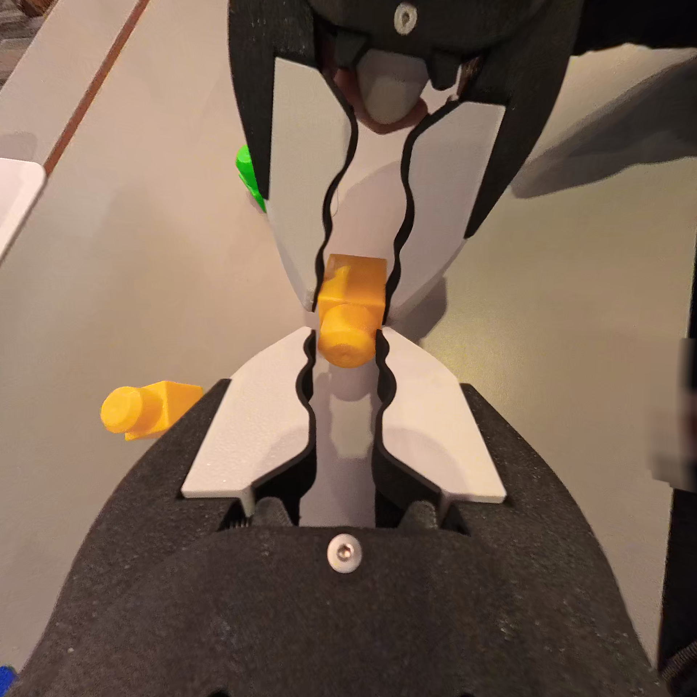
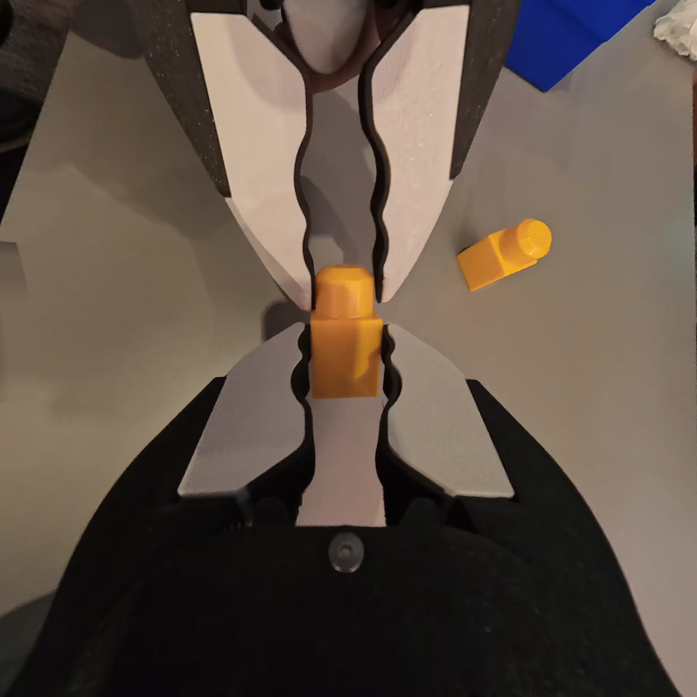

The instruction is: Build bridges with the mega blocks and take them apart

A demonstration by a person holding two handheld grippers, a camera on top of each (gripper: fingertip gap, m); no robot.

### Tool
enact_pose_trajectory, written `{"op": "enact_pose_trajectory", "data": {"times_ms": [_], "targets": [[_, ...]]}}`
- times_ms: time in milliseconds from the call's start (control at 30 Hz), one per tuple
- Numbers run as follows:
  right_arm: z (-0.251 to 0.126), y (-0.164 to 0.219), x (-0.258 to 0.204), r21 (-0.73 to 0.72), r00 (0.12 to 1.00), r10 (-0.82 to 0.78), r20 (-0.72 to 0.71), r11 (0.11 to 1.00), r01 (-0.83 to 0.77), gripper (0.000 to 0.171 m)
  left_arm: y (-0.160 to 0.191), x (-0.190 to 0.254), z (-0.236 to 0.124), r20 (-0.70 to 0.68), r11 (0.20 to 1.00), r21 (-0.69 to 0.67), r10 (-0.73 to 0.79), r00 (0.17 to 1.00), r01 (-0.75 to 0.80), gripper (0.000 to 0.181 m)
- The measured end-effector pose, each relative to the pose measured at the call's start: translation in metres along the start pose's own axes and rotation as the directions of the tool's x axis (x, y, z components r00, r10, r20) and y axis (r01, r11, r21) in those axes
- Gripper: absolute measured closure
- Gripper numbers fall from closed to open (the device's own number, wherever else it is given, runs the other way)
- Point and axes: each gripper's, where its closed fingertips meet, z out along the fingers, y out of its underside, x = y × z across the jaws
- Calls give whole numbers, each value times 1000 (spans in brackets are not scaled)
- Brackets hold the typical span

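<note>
One orange mega block (image 1: pixel 352 286) is held between both grippers above the grey table (image 1: pixel 547 339). My left gripper (image 1: pixel 345 335) is closed around its round stud (image 1: pixel 345 339). My right gripper (image 1: pixel 350 301) comes in from the far side and is shut on the square body. In the right wrist view, my right gripper (image 2: pixel 345 332) grips the body of the orange block (image 2: pixel 345 362), and the left gripper (image 2: pixel 345 298) pinches the stud from the far side. A second orange block (image 1: pixel 151 411) lies on its side on the table; it also shows in the right wrist view (image 2: pixel 501 252).
A green block (image 1: pixel 247 173) lies partly hidden behind the right gripper's finger. A large blue block (image 2: pixel 573 37) sits at the far right, with crumpled white material (image 2: pixel 679 34) beside it. A white object (image 1: pixel 15 196) sits at the left by the table's brown edge strip (image 1: pixel 94 86).
</note>
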Motion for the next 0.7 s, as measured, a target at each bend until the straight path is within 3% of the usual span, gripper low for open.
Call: {"op": "enact_pose_trajectory", "data": {"times_ms": [67, 167, 300, 500, 700], "targets": [[1, 2, 0, 56, 999, 31, 7, 998, -31, 136, -1, -9, -2, 66, 1000, 15, -3, 998, 2, 127], [5, 4, 6, 206, 978, 203, 38, 956, -206, 136, 4, -22, -13, 127, 994, 89, -76, 989, 65, 121], [11, 7, 14, 300, 925, 370, 88, 876, -379, 136, 3, -26, -29, 55, 925, 297, -265, 963, 237, 134], [2, -17, 9, 423, 925, 342, 165, 822, -380, 136, 15, -20, -13, 41, 942, 233, -257, 966, 241, 149], [9, -2, 1, 340, 926, 330, 183, 863, -375, 136, 18, -16, -5, 43, 956, 206, -224, 974, 211, 153]]}}
